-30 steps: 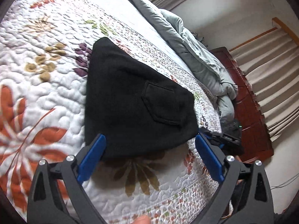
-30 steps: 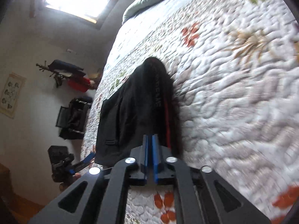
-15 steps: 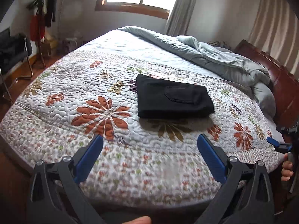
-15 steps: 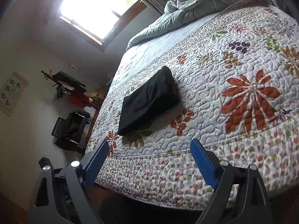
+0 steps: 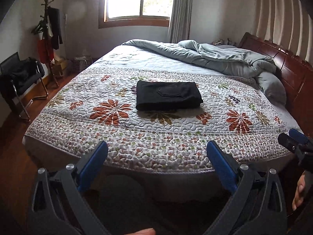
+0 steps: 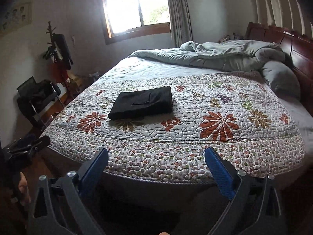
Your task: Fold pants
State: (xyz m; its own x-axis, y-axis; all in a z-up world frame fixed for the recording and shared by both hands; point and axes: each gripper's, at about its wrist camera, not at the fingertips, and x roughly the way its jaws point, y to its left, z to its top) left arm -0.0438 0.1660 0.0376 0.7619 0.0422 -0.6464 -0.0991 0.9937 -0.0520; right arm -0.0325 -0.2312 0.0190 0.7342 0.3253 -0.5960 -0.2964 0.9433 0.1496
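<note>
Since the earlier frame, both my tongs withdrew from the pants (image 5: pixel 168 95) to the bed's (image 5: pixel 137 148) edge. My right tongs (image 6: pixel 156 168) had just been spreading, empty. My left tongs (image 5: pixel 157 159) stood spread, empty. The pants lay folded mid-quilt.

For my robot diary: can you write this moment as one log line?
pants: folded, on quilt | left gripper: open, empty | right gripper: just opened, empty

A home bedroom — a quilted bed (image 5: pixel 160 137) with wooden headboard (image 5: pixel 289 70), coat rack (image 5: pixel 48 39), curtained window (image 5: pixel 137 0).
</note>
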